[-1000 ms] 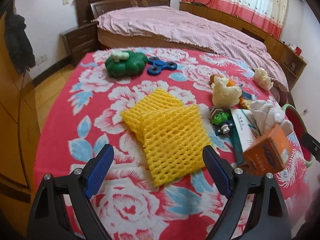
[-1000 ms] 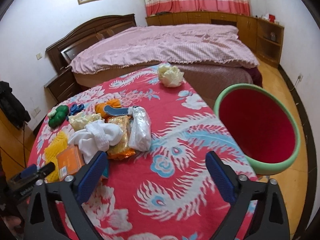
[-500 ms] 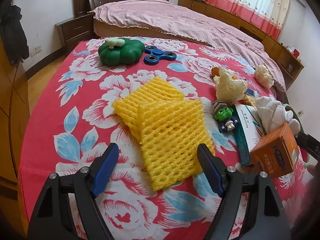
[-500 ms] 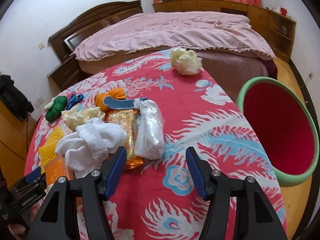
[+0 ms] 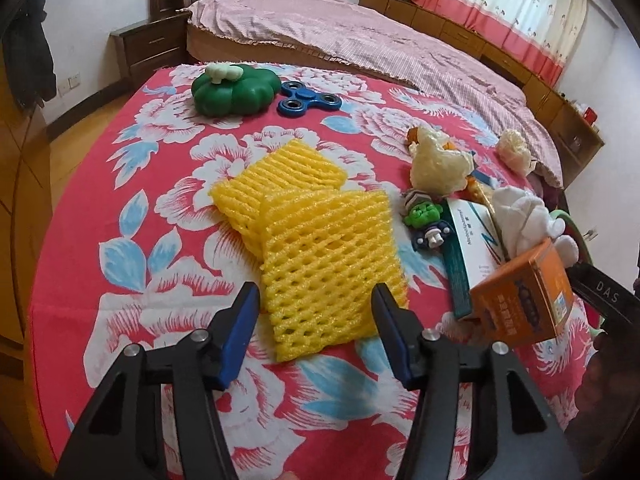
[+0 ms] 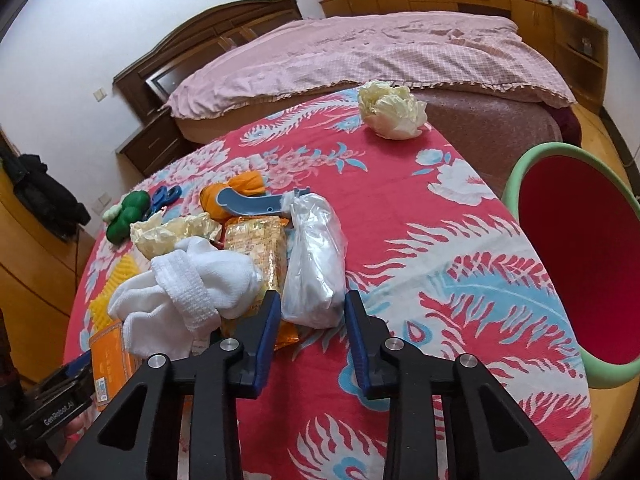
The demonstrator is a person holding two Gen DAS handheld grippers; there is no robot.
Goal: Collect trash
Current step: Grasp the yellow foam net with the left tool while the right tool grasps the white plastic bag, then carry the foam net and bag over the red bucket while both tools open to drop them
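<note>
A yellow foam net [image 5: 320, 248] lies on the flowered cloth, its near end between the blue pads of my left gripper [image 5: 314, 304]. The jaws are closing and the pads stand just clear of the net. My right gripper [image 6: 312, 300] is closing on the near end of a clear plastic bag [image 6: 314, 264], and its pads touch the bag on both sides. Beside the bag lie an orange snack packet [image 6: 256, 252] and a white sock [image 6: 188, 292]. A crumpled paper ball [image 6: 392, 110] sits at the table's far edge.
A red basin with a green rim [image 6: 516, 184] stands off the table's right side. A green pumpkin toy [image 5: 234, 90], a blue spinner [image 5: 308, 100], a small green figure [image 5: 424, 216], a white carton [image 5: 472, 240] and an orange box [image 5: 524, 300] crowd the table. A bed lies beyond.
Both grippers have narrowed. The left one came in over the yellow net. The right one moved forward and down until its pads reached the clear plastic bag.
</note>
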